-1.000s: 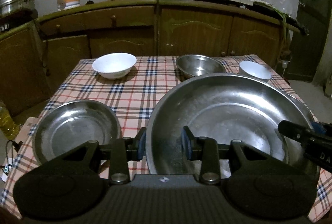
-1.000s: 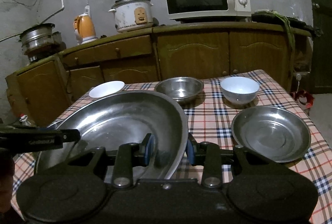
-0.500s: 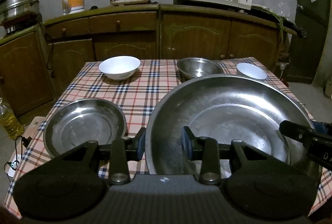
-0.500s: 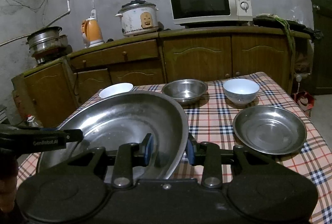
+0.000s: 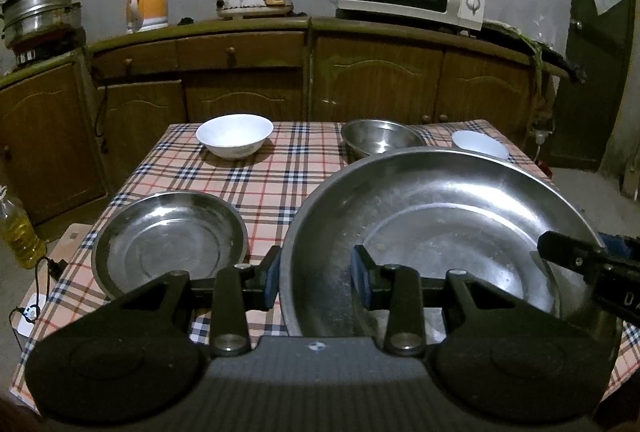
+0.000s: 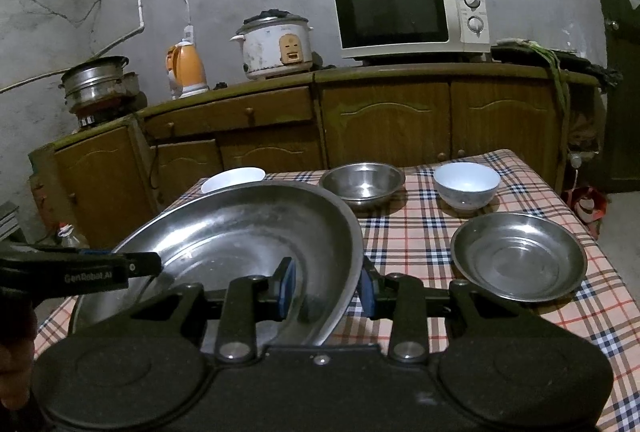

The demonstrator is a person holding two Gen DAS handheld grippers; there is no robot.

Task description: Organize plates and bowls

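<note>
While both jaws pinch its rim, large steel basin hangs above checked table.

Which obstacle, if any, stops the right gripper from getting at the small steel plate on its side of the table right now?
Probably not free: the right gripper is shut on the large steel basin's rim. The small steel plate itself lies uncovered beside it.

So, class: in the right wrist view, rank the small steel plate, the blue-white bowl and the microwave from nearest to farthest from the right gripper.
1. Small steel plate, on the table, right of the right gripper.
2. Blue-white bowl, behind the plate.
3. Microwave, on the far cabinet.
</note>
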